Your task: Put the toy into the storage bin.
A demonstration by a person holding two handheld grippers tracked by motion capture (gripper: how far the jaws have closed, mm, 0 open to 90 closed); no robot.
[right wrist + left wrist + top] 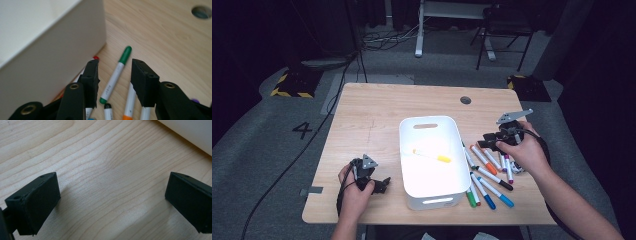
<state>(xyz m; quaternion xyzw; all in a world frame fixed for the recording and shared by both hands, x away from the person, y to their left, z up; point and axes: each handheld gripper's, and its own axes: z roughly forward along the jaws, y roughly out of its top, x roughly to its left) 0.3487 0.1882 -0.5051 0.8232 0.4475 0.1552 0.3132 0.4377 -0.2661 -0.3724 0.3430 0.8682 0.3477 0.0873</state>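
Since my right gripper [113,72] hangs open over the green marker [115,75], I'd center it before squeezing, left gripper [112,197] idle and open.

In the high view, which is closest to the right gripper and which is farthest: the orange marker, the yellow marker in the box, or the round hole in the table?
From the right gripper:
1. Orange marker, just below it, right of the white box.
2. Round hole, farther up the table.
3. Yellow marker, inside the box, to the gripper's left.
The hole and the yellow marker are fairly close to call.
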